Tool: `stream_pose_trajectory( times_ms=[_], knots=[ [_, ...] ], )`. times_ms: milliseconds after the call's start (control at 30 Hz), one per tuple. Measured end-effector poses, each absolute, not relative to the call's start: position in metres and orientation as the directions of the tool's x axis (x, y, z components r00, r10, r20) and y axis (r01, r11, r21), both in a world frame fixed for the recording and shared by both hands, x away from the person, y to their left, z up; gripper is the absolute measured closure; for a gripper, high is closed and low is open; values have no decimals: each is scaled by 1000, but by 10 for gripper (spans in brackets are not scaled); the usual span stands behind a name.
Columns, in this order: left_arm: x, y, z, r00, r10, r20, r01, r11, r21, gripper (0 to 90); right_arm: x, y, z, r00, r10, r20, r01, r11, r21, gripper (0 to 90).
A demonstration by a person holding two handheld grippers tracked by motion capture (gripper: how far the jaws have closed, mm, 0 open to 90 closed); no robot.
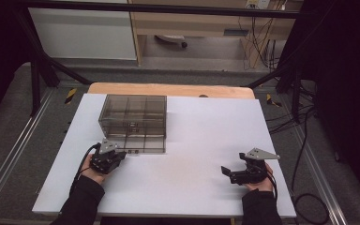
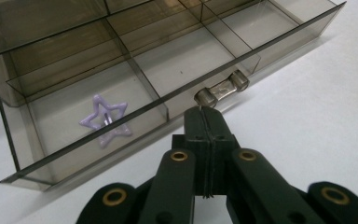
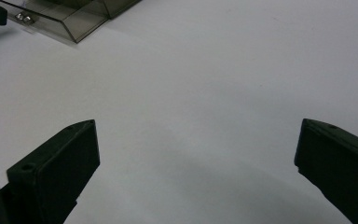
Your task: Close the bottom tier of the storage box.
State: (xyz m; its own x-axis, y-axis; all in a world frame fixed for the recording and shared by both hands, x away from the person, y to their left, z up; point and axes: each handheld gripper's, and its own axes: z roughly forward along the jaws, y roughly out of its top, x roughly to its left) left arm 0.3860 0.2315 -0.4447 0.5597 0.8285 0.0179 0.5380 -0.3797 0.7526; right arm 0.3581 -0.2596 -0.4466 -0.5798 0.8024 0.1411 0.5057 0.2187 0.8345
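1. Nearest the person's edge, two dark sleeves come in over the white tabletop (image 1: 192, 178), each hand carrying a black gripper.
2. The right gripper (image 1: 236, 174) sits low on the right side of the tabletop, well apart from everything else. Its fingers (image 3: 60, 163) stand wide apart with bare white surface between them; nothing is held.
3. The left gripper (image 1: 115, 157) is on the left side, pointing at the front of a smoky clear box (image 1: 133, 119). In the left gripper view its fingers (image 2: 205, 135) are pressed flat together, with no gap showing between them.
4. The tips of those fingers sit right at the near end of a small clear handle (image 2: 223, 87) on the front wall of a drawer (image 2: 270, 42). Whether they touch the handle I cannot tell; the handle itself is not between them.
5. The drawer is pulled partway out of the box and lies low on the tabletop. Thin walls divide it into compartments.
6. A purple star-shaped clip (image 2: 105, 120) lies flat in the drawer's compartment to the left of the handle, as the left gripper view shows it, just behind the front wall.
7. Farther back, the box stands on the left half of the tabletop, its far side near the wooden edge (image 1: 168, 89) behind.
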Motion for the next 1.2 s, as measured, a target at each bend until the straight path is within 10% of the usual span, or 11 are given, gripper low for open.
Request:
stream_pose_trajectory(
  times_ms=[1200],
  knots=[
    [398,228,-450,542,840,13,519,-347,781,900,358,-260,-447,-581,802,142,510,222,831,8]
  ],
)
